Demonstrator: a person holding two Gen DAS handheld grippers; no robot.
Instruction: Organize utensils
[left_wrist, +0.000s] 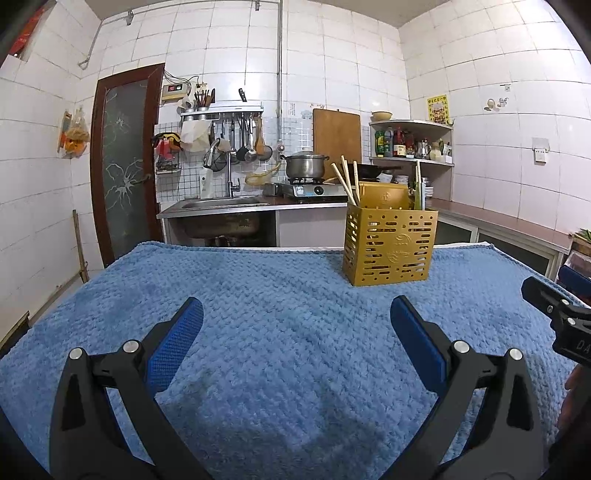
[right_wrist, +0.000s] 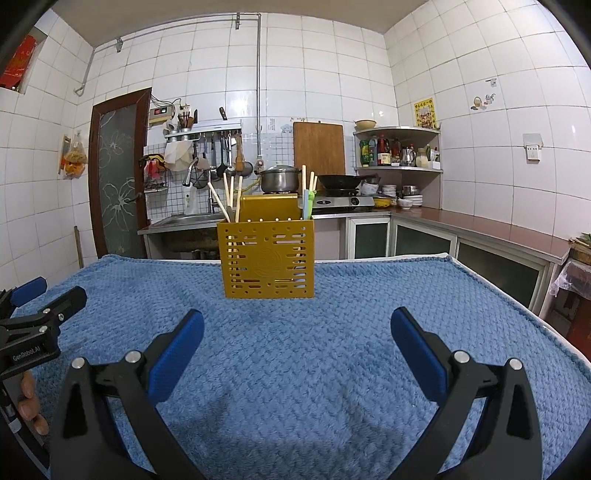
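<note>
Holder (right_wrist: 266, 258) sits upright at the far side of the table (right_wrist: 332, 369), centre frame in the right view, right of centre in the left view (left_wrist: 389, 245). Chopsticks (right_wrist: 231, 197) stand in its left compartment, leaning left; more chopsticks plus a green utensil (right_wrist: 308, 203) in the right compartment. Likely sorted by type, one kind per side. Slotted walls let things drain, so standing them on end makes sense.

Blue towel (left_wrist: 258, 295) covers the table; I see nothing loose on it in either view. My read: sorting is done or nearly so, and nothing remains in view to pick up.

Left gripper (left_wrist: 296, 332): fingers (left_wrist: 177, 343) spread wide, empty, hovering low over the towel at lower frame, pointing toward the far edge, holder well apart up and to the right.

Right gripper (right_wrist: 297, 339): fingers (right_wrist: 417, 350) also spread wide, empty, aimed straight at the holder, which is well clear ahead.

Both grippers sit side by side, roughly level; each shows at the edge of the other's view. A hand (right_wrist: 31, 406) grips the left handle at lower left of the right view. Looks like a rest pose.
</note>
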